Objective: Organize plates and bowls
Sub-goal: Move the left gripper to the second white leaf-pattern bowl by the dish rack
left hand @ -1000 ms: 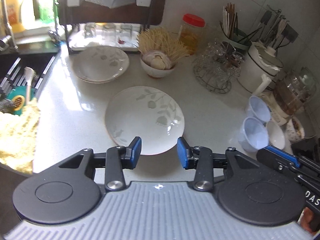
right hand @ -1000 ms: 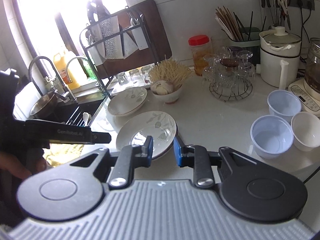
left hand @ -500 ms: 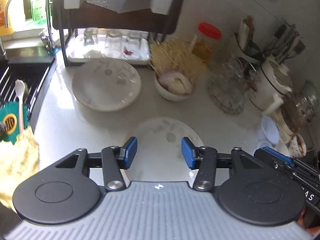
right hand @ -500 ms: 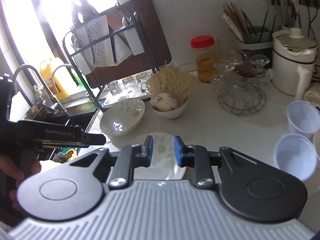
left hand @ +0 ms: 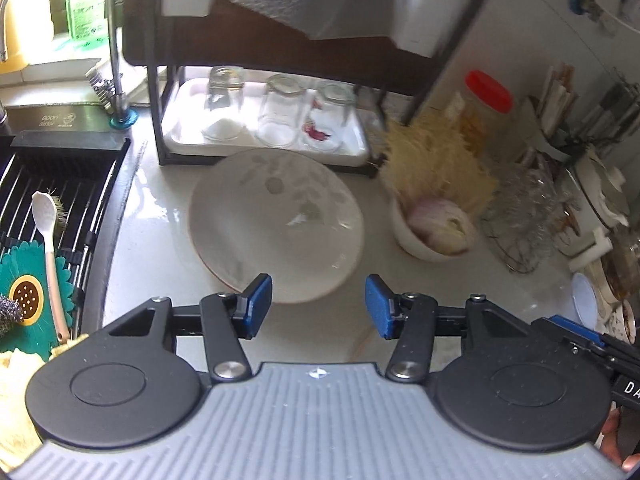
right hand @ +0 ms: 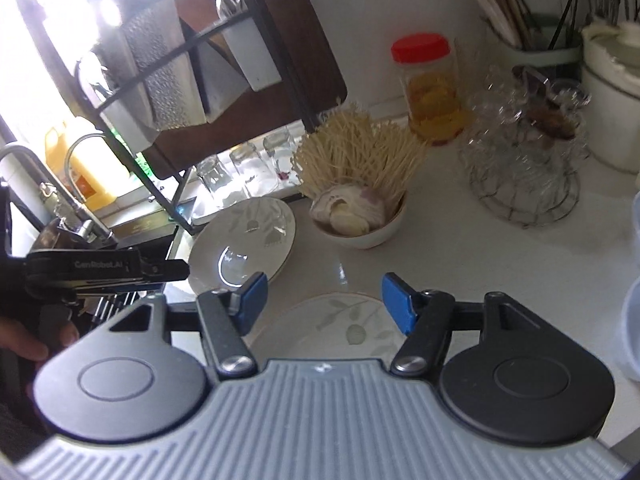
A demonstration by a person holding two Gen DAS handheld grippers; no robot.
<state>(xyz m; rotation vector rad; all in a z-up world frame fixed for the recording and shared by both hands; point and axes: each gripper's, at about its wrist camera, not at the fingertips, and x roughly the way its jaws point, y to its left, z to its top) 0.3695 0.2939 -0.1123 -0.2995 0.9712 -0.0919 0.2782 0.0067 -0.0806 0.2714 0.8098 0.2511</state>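
The left gripper [left hand: 319, 306] hovered with its jaws spread wide and nothing between them, aimed at the far plate [left hand: 276, 226], a round leaf-patterned dish lying on the white counter [left hand: 160, 272] just in front of the drying rack's tray [left hand: 264, 144] of upturned glasses [left hand: 280, 110]. That plate sat slightly tilted, its near rim raised, and being round it had no long axis to speak of. The right gripper [right hand: 323, 302] was likewise wide open and empty, poised above the near plate [right hand: 336, 326], which lay flat on the counter below its fingers. A small bowl [right hand: 360, 224] of garlic stood just right of the far plate.
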